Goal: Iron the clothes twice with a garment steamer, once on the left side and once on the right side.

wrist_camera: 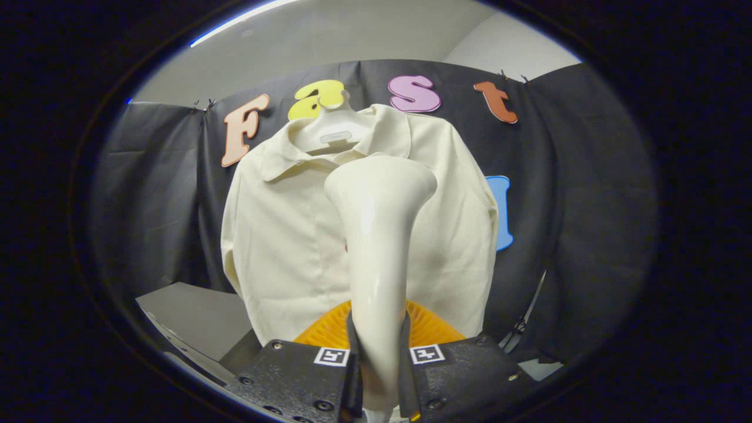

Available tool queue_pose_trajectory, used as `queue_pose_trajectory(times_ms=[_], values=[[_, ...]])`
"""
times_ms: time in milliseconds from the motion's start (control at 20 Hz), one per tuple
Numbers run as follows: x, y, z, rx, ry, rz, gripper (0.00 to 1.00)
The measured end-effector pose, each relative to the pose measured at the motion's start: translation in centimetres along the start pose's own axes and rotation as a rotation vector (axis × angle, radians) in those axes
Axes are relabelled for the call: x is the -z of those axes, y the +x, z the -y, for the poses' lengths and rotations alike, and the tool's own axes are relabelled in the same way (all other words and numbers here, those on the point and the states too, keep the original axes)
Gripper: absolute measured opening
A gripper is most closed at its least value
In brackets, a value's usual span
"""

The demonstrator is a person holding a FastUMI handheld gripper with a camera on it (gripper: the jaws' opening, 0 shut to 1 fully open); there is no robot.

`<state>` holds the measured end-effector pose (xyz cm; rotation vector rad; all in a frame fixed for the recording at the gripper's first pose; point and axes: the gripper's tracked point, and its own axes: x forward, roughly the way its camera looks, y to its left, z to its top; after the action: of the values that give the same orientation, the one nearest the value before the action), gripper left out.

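gripper (379,352) clamps the garment steamer (376,235) by its smooth, rigid, likely slippery neck at frame centre; soft shirt (282,235) hangs beyond, yielding.

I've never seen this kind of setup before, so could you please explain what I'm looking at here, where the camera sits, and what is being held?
The camera rides on a hand-held two-finger gripper and looks forward along its fingers, which show at the bottom. The fingers are closed on both sides of the pale handle of a garment steamer, whose wide head rises in front of a cream collared shirt. The shirt hangs on a hanger against the booth's black cloth wall. An orange ribbed object sits below the shirt's hem, just beyond the fingers; I cannot tell what it is.
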<state>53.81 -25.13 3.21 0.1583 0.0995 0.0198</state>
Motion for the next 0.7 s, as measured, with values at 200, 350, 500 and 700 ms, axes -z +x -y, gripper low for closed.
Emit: queue_pose_trajectory(times_ms=[200,350,500,700], values=[[-0.3,3.0,2.9,0.032,0.015,-0.007,0.23],[1.6,3.7,3.8,0.023,-0.003,-0.027,0.24],[4.9,3.8,4.1,-0.004,-0.002,-0.075,0.23],[10.1,3.2,4.3,-0.023,-0.017,-0.161,0.24]])
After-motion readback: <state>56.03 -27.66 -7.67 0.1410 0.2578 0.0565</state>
